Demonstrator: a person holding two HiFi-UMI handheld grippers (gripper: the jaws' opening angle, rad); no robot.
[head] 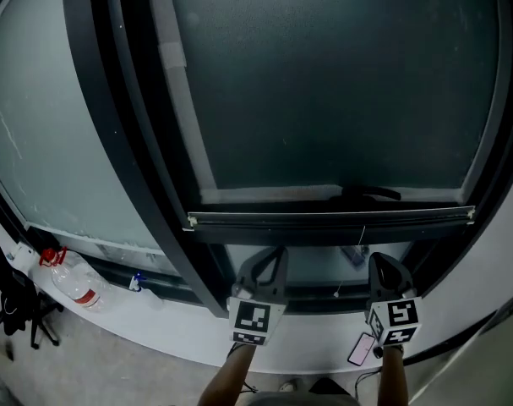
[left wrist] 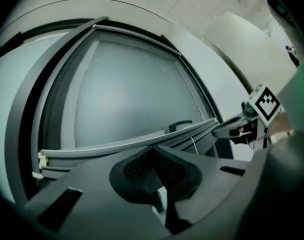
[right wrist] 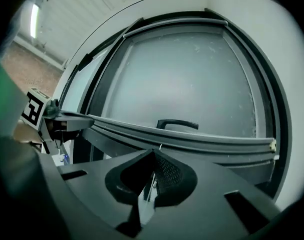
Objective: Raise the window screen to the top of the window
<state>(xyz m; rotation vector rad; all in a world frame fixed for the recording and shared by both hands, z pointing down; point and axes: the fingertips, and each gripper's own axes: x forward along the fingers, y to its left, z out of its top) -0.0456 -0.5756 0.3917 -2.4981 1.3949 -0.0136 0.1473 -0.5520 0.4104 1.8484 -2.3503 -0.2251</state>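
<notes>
The window screen is a dark mesh panel (head: 324, 83) that ends below in a grey bottom bar (head: 324, 218), also seen as the bar (left wrist: 116, 146) and the bar (right wrist: 192, 136). A black handle (head: 370, 193) sits just above it. A thin pull cord (head: 362, 237) hangs from the bar. My left gripper (head: 277, 252) is shut, its tips just under the bar left of centre. My right gripper (head: 379, 259) is shut too, under the bar beside the cord. Tips of the left gripper (left wrist: 152, 148) and of the right gripper (right wrist: 153, 152) meet right at the bar.
Below the bar lies an uncovered strip of window glass (head: 324, 269). On the white sill (head: 171, 320) are a clear bottle with a red cap (head: 74, 282), a small blue item (head: 136, 282) and a pink phone (head: 361, 349). A black stand (head: 11, 303) is at the far left.
</notes>
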